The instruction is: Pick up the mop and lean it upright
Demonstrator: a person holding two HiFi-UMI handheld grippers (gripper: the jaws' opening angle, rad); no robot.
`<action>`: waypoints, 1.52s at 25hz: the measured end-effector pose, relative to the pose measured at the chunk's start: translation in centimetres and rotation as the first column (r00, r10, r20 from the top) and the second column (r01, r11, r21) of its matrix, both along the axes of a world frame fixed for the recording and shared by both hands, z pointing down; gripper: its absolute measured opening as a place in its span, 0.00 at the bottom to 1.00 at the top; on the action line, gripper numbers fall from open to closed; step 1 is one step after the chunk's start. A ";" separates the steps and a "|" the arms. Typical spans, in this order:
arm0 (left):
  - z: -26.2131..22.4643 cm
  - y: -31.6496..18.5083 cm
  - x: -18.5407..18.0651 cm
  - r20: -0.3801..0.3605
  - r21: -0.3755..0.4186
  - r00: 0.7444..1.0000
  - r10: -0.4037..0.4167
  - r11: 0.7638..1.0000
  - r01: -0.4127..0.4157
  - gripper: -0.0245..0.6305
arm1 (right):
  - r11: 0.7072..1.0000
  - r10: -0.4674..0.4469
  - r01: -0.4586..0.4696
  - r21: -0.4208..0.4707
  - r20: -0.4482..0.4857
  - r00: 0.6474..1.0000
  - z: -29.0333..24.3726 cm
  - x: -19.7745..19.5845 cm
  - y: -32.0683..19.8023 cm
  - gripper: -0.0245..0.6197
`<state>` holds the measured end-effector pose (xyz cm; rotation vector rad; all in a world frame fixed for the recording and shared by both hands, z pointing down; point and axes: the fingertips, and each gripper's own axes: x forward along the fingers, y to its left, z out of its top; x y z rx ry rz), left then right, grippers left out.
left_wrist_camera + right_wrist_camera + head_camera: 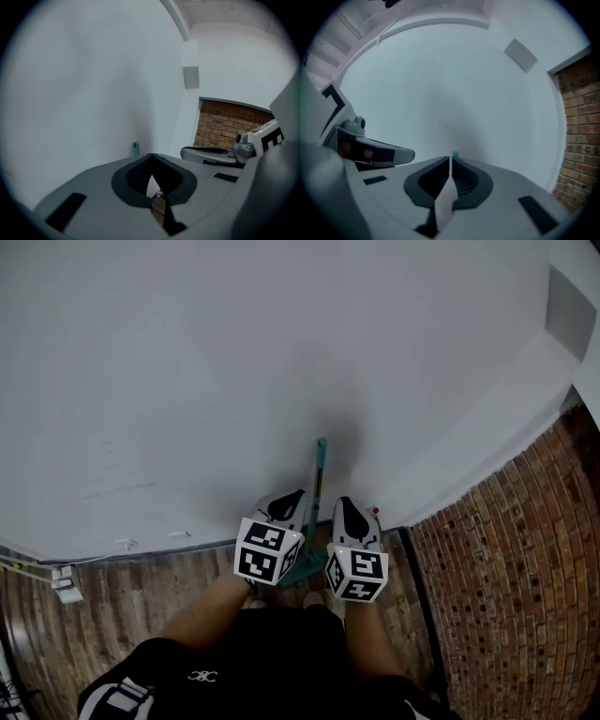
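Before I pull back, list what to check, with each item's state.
1. Mop upright against wall: ok.
2. Left gripper let go: ok, jaws together, nothing between.
3. Right gripper let go: ok, jaws together, nothing between.
4. Mop head flat on floor: cannot tell, the grippers cover most of it.
5. Grippers clear of the mop: cannot tell, it runs up close between them.
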<state>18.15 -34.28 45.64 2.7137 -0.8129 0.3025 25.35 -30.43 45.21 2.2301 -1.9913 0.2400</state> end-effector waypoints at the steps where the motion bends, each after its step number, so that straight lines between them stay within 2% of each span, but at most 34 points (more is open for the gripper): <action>1: 0.2 -0.3 0.1 0.007 -0.001 1.000 -0.015 1.000 0.015 0.03 | 1.000 -0.012 0.012 -0.009 -0.003 1.000 0.3 0.4 -0.6 0.06; 6: -0.4 -2.6 0.0 0.014 0.009 0.993 -0.119 0.993 0.119 0.03 | 0.994 -0.101 0.101 -0.048 0.000 0.995 1.8 1.7 -5.0 0.06; 9: -0.8 -3.7 -0.3 0.014 0.020 0.983 -0.181 0.983 0.181 0.03 | 0.987 -0.145 0.146 -0.073 0.013 0.989 3.0 2.3 -7.6 0.16; 11: -0.8 -4.2 -0.7 0.019 0.024 0.975 -0.223 0.975 0.223 0.03 | 0.981 -0.174 0.174 -0.088 0.009 0.985 3.7 2.6 -9.1 0.18; 15: -0.1 -4.7 -1.4 0.038 0.014 0.960 -0.278 0.961 0.278 0.03 | 0.970 -0.202 0.200 -0.138 -0.005 0.979 5.3 2.9 -11.2 0.25; 19: 0.0 -5.2 -2.3 0.048 0.017 0.943 -0.331 0.944 0.330 0.03 | 0.961 -0.213 0.207 -0.184 -0.018 0.977 7.0 2.9 -13.1 0.28; 28: 0.3 -5.1 -4.3 0.067 0.019 0.910 -0.409 0.913 0.409 0.03 | 0.952 -0.205 0.188 -0.241 -0.048 0.978 9.5 3.2 -15.9 0.28; 30: 0.3 -5.0 -4.7 0.069 0.021 0.906 -0.418 0.908 0.418 0.03 | 0.952 -0.197 0.176 -0.251 -0.060 0.978 9.8 3.3 -16.1 0.26; 32: 0.3 -4.8 -4.9 0.072 0.022 0.903 -0.425 0.905 0.424 0.03 | 0.953 -0.189 0.165 -0.252 -0.071 0.979 9.9 3.3 -16.2 0.20; 38: 0.6 -4.4 -5.0 0.080 0.013 0.903 -0.423 0.906 0.423 0.03 | 0.956 -0.197 0.174 -0.238 -0.080 0.977 9.6 2.9 -15.3 0.20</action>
